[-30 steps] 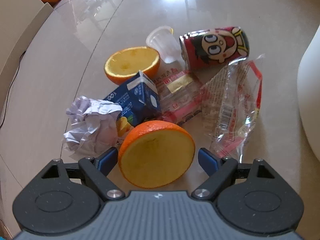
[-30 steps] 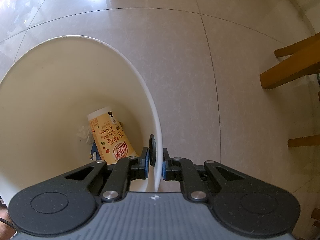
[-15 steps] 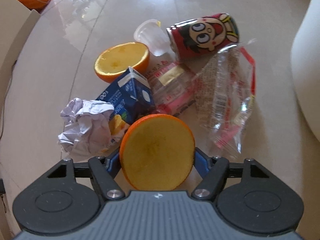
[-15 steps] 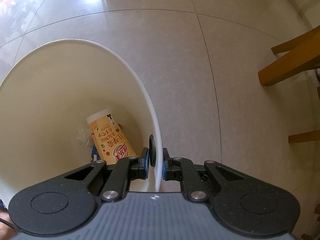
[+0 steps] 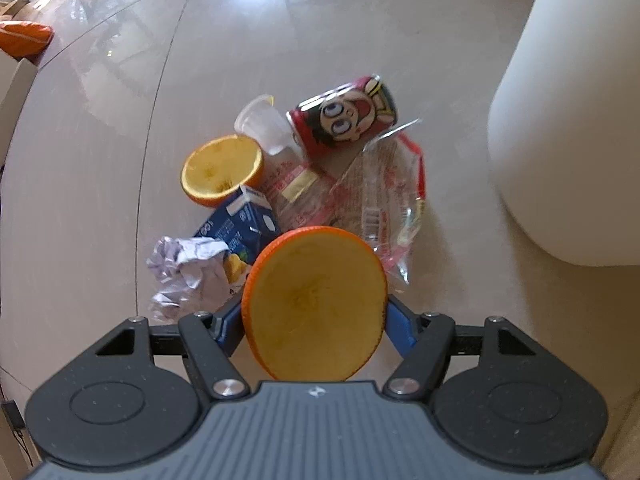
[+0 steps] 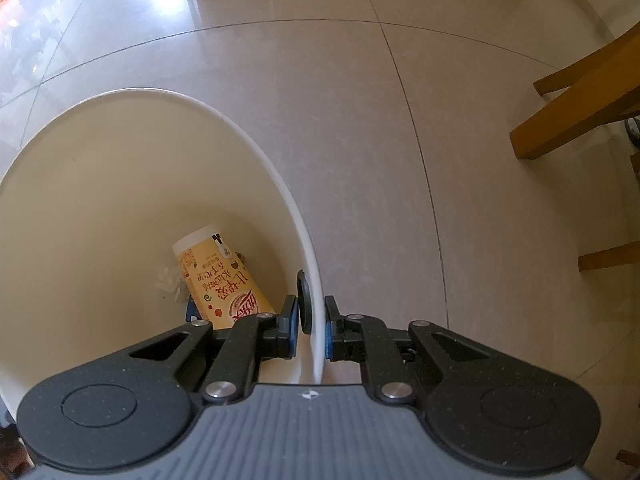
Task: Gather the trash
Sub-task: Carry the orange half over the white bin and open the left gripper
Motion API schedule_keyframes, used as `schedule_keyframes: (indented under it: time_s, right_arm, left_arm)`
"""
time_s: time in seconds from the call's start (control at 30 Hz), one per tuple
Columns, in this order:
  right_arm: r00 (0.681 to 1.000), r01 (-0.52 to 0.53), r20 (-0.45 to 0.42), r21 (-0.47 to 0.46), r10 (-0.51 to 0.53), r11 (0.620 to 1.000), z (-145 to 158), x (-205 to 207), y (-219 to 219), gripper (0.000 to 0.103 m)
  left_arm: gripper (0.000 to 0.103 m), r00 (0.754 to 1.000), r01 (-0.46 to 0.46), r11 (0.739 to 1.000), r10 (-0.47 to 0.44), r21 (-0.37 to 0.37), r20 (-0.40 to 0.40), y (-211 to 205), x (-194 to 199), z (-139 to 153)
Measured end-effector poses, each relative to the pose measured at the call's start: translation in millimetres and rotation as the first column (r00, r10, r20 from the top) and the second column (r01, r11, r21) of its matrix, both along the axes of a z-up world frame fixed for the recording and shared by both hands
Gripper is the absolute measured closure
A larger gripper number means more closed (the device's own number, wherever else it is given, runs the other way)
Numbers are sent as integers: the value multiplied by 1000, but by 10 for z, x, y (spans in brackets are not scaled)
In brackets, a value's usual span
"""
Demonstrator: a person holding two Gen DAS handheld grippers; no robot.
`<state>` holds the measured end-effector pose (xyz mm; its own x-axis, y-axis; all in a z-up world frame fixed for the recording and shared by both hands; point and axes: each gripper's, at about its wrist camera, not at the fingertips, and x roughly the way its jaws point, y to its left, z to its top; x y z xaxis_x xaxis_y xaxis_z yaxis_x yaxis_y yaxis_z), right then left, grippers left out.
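In the lower middle of the left wrist view, the left gripper [image 5: 314, 320] has closed its blue pads on the cut orange half [image 5: 316, 304], flat yellow face toward the camera. A second ago the jaws stood wide on either side of that fruit as it lay on the floor; now they have come in against its rind, and the pile behind looks smaller and further off, so the half appears lifted clear. That puts one piece of trash in hand and ready to carry.

Just beyond it the crumpled white paper ball [image 5: 186, 272] and blue juice carton [image 5: 240, 228] remain on the glossy beige tile floor [image 5: 360, 40], then the clear red-printed plastic wrapper [image 5: 384, 200], the second orange half [image 5: 222, 172], the small clear plastic cup [image 5: 262, 124] and the red cartoon-printed can [image 5: 346, 116].

The white round plastic bin [image 5: 568, 140] fills the right edge. In the right wrist view, the right gripper [image 6: 312, 328] is unchanged, clamped on the bin's rim low in the frame, with an orange printed paper cup [image 6: 218, 276] lying inside. My guess is the held orange goes there next.
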<state>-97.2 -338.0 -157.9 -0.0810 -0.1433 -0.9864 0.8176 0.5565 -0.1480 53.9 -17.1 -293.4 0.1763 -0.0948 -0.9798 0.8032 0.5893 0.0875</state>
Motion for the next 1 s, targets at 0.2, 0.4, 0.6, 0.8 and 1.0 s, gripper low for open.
schedule_keyframes:
  time_s: [0.2, 0.4, 0.6, 0.8, 1.0]
  right_arm:
    - [1000, -26, -5, 6, 26, 1000, -9, 27, 20, 89]
    - [999, -38, -10, 10, 38, 999, -19, 58, 40, 89]
    - [1000, -12, 4, 27, 12, 1000, -5, 38, -14, 89]
    - [1000, -20, 5, 35, 19, 999, 1, 25, -50, 90]
    - [999, -33, 4, 37, 33, 999, -1, 24, -52, 90]
  left_arm:
    - [33, 998, 60, 998, -60, 14, -21, -83, 81, 416]
    - [33, 989, 141, 990, -141, -10, -49, -200, 207, 934]
    - [33, 972, 225, 973, -228, -52, -61, -469, 344, 1538]
    - [33, 947, 310, 943, -317, -124, -42, -862, 359, 2082]
    - [33, 920, 362, 901, -387, -239, -64, -1294, 244, 2394]
